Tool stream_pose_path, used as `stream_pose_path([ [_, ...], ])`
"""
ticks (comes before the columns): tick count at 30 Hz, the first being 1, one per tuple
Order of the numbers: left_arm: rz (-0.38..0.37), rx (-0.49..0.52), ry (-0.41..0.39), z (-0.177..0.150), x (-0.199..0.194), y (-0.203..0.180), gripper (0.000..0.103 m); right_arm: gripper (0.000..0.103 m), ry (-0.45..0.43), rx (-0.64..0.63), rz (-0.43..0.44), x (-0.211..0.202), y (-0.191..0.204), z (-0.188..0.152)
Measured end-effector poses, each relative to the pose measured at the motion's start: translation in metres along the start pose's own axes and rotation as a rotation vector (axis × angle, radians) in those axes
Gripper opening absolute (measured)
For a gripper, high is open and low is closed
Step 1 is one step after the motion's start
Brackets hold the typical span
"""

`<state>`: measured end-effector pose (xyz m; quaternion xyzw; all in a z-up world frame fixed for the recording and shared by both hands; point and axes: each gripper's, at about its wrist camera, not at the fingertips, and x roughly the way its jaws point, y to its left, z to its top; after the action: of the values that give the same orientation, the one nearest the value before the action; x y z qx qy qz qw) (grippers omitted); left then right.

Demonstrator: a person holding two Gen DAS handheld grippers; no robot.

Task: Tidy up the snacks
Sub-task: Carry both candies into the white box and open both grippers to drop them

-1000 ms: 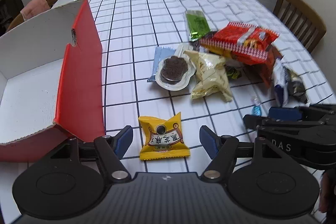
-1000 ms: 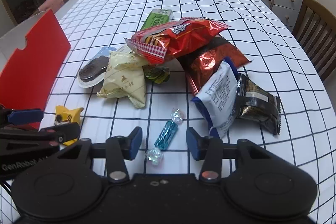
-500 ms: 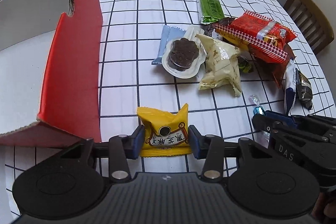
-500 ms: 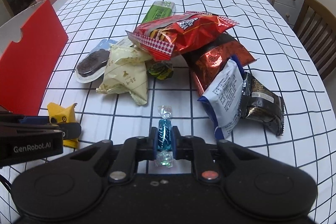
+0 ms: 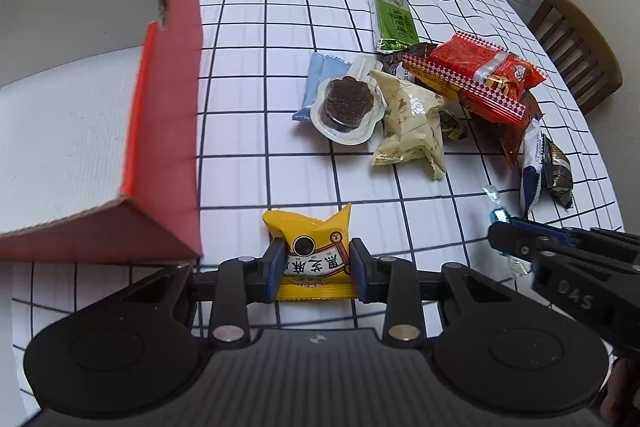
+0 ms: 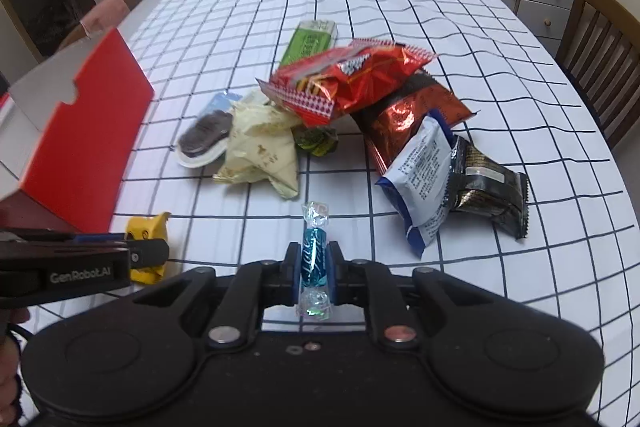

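L gripper (image 5: 316, 269): jaws have just been closing, blue pads now pressed on both sides of a yellow snack packet (image 5: 310, 251), glossy, crimped top edge, round dark logo + label w/ characters; packet sits on the checked tablecloth (image 5: 260, 7) just beside the red box (image 5: 168, 131) near corner. R gripper (image 6: 314, 267): clamped tight on a teal candy (image 6: 314, 255), foil body, clear twisted ends, held lengthwise btwn pads, above the cloth. Box: cardboard, red outside, white inside, shows no contents. Snack pile (image 6: 360, 115) mid-table, apart from both grippers: red crinkly bag on top, cream wrapper, dark cookie in clear tray, green bar, white/blue pouch, black pouch.
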<state>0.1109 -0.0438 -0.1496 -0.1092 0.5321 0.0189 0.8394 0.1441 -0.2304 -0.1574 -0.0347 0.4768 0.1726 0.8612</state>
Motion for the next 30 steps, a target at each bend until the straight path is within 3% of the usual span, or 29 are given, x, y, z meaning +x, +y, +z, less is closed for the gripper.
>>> stream_pose_path([
  [16, -0.065, 0.009, -0.093, -0.011, -0.07, 0.023, 0.033, 0.011, -0.105, -0.016, 0.081, -0.069, 0.028, 0.007],
  [30, -0.009, -0.044, -0.238, 0.011, -0.14, 0.077, 0.034, 0.011, -0.191, -0.161, 0.191, -0.093, 0.11, 0.045],
])
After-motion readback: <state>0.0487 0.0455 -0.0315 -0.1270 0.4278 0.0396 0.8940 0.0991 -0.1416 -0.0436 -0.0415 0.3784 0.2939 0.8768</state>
